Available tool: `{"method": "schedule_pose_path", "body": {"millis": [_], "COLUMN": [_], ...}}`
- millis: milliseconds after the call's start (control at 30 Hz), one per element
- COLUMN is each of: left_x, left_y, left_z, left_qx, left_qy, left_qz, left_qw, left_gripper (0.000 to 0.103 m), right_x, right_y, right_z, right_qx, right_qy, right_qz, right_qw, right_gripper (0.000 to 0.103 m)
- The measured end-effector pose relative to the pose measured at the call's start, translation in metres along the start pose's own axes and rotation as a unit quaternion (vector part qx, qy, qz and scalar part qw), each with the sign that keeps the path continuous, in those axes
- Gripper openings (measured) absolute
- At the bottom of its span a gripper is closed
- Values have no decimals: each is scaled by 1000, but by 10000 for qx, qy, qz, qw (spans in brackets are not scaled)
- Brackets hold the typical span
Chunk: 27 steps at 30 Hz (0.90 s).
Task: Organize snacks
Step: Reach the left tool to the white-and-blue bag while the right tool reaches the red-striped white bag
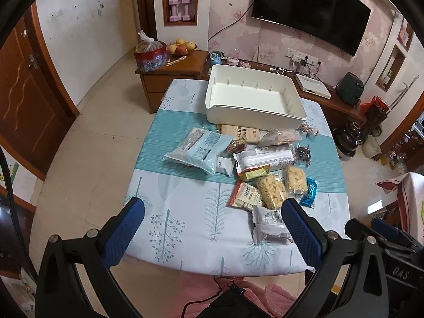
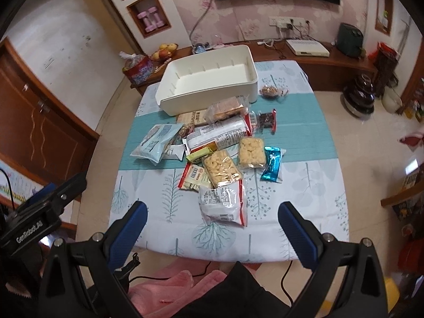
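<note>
1. Both units idle: left hand-held gripper (image 1: 213, 213) and right hand-held gripper (image 2: 212, 212) have fingers spread wide, nothing between them, hovering over the near edge of the worktop (image 1: 185, 228).
2. White bin (image 1: 254, 98) sits at the far end, empty. Snacks lie loose in a pile between bin and grippers.
3. Nearest item: white snack pouch with red edges (image 2: 224, 202), straight ahead of the right gripper, centred between its fingers. Long axis runs roughly near-to-far, along the approach line (so the fingers would close across its short width).
4. From the left gripper the same pouch (image 1: 269, 224) lies off to the right, beside its right finger.
5. Judgement: right is better placed for the first pick; the bin is straight beyond.
</note>
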<state>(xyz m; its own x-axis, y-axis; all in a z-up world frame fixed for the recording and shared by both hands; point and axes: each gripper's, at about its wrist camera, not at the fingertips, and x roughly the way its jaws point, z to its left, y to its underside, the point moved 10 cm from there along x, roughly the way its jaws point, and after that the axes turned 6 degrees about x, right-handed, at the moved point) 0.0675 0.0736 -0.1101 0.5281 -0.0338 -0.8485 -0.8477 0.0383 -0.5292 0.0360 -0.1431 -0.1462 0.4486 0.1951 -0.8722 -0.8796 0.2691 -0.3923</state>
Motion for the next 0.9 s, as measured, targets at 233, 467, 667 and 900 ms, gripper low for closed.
{"method": "schedule_pose_path", "body": {"millis": [233,467,667,900], "left_x": [17,39,67,105], "left_y": [-19,-40,-54,-63], "left_z": [22,44,49,46], "left_qx": [324,730,1135,1431], "left_qy": [305,664,1035,1358], "left_qz": [81,239,482,901], "left_qw": [9990,9948,9870,9762], "left_gripper": [103,103,103,103], "right_x": [17,34,50,70], "right_y": [5,12,23,38], "right_z": [10,21,18,-2], "right_qx": [712,1588,2469,3523], "right_qy": [154,270,409,482], "right_qz": [144,164,176,273], "right_qw": [9972,9868,9680,9342], "right_gripper": [99,99,99,99]}}
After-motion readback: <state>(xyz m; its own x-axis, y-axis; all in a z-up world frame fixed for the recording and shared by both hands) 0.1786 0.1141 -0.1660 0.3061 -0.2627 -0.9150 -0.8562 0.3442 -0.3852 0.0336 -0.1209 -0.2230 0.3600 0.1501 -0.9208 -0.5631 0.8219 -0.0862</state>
